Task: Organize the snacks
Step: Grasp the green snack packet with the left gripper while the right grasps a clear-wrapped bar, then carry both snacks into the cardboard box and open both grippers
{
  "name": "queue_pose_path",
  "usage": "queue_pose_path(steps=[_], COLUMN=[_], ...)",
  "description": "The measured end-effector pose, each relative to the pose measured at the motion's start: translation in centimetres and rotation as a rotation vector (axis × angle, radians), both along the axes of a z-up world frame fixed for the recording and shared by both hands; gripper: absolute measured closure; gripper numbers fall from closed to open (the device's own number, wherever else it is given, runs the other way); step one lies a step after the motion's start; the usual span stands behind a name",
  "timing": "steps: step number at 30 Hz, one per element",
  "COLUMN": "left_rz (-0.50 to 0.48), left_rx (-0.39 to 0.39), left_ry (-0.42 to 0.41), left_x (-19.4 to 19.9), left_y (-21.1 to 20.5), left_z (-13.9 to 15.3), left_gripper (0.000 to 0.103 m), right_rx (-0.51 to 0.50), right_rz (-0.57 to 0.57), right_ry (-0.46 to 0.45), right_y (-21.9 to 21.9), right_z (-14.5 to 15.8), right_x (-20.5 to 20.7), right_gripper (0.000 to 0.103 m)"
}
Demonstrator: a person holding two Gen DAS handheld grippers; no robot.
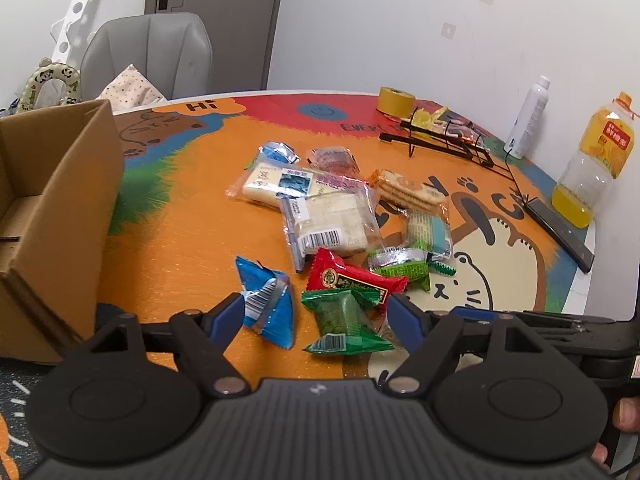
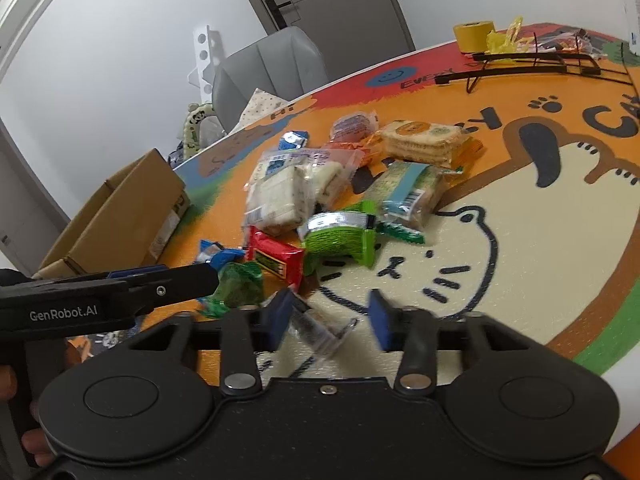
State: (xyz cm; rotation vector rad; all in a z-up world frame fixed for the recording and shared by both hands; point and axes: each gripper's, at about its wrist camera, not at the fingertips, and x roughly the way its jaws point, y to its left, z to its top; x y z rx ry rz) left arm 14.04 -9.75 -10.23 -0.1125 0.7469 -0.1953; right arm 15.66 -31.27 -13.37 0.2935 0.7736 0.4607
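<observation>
Broadly, an orange cartoon-printed table (image 1: 192,240) is seen, with an open cardboard box (image 1: 60,208) at its left edge. Snack packets are heaped mid-table, sandwich packs (image 1: 328,216) and a cracker pack (image 1: 408,192) farthest back. Nearer, a red packet (image 1: 352,276), a green packet (image 1: 344,316) and a blue packet (image 1: 268,304) are framed by the left gripper (image 1: 316,312), whose jaws are spread wide with nothing pinched. A small clear-wrapped snack (image 2: 320,328) is bracketed by the right gripper (image 2: 332,316); its jaws are seen apart, and pad contact cannot be told through blur.
</observation>
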Motion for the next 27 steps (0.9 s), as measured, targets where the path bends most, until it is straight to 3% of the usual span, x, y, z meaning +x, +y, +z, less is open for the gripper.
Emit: queue_pose_path(steps=[4, 12, 15, 19, 23, 24, 27], left_rz=[-0.004, -0.011, -0.024, -0.032, -0.028, -0.027, -0.023], left_rx=[0.004, 0.006, 0.016, 0.01, 0.004, 0.0, -0.01], left_ry=[0.01, 0.021, 0.015, 0.052, 0.045, 0.046, 0.041], left_x=[0.5, 1.2, 1.2, 1.4, 1.1, 1.0, 0.8], left_y=[-0.6, -1.7, -2.2, -2.2, -1.6, -1.4, -1.0], left_z=[-0.4, -1.4, -1.6, -2.5, -2.7, -2.7, -2.4], left_gripper=[0.026, 0.026, 0.027, 0.047, 0.053, 0.062, 0.067], right_rx=[0.009, -0.003, -0.013, -0.049, -0.073, -0.079, -0.074], right_rz=[-0.001, -0.015, -0.004, 0.024, 0.043, 0.047, 0.04], right_ry=[0.009, 0.01, -0.02, -0.048, -0.04, -0.038, -0.034], right_y=[-0.6, -1.2, -1.0, -0.2, 0.7, 0.9, 1.4], right_z=[0.0, 0.4, 0.9, 1.0, 0.5, 0.4, 0.3], right_x=[0.0, -0.3, -0.6, -0.8, -0.6, -0.6, -0.6], right_gripper=[0.081, 0.082, 0.072, 0.057, 0.057, 0.057, 0.057])
